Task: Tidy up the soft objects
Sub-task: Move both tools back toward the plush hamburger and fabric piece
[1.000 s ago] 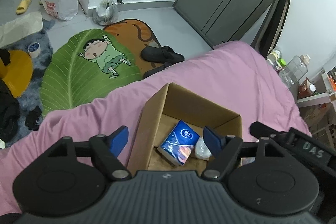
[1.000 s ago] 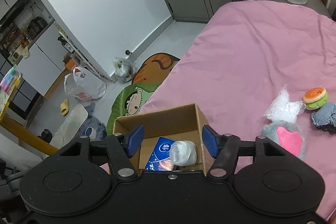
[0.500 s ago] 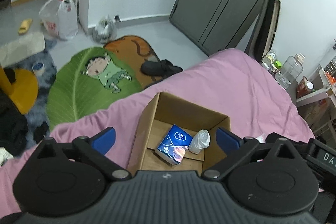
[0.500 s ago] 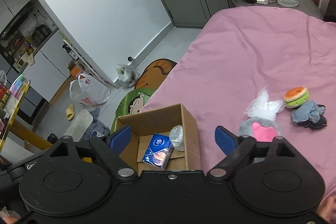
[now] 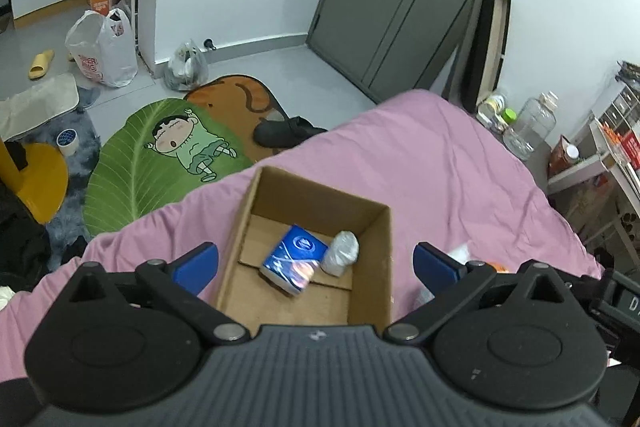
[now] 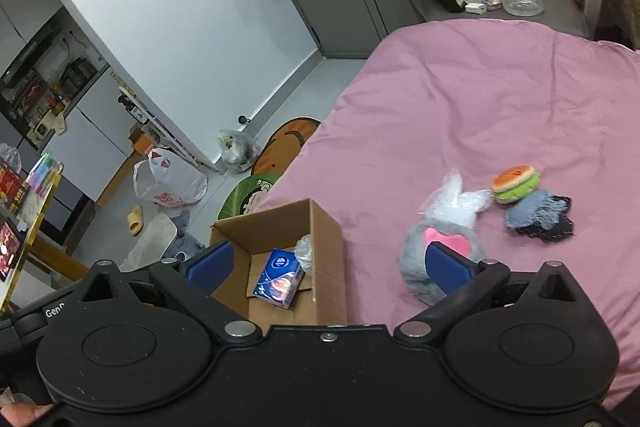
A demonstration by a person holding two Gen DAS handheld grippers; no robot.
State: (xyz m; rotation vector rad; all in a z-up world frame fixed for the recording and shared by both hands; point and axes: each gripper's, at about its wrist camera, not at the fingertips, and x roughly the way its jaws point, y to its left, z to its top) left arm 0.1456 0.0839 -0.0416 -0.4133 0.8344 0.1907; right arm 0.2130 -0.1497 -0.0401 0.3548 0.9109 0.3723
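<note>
Cardboard box (image 5: pixel 304 251): matt brown corrugated board, near bed's floor-side edge. Tissue pack (image 5: pixel 294 259): glossy blue plastic film. Crumpled bag (image 6: pixel 456 205): clear crinkled plastic. Bed sheet (image 6: pixel 460 107): smooth matt pink cloth, faintly creased. Plush toy (image 6: pixel 436 251): fuzzy grey pile, pink patch. Burger toy (image 6: pixel 516 183): smooth, soft-looking. Blue cloth (image 6: pixel 534 213): rough denim-like weave, frayed.
</note>
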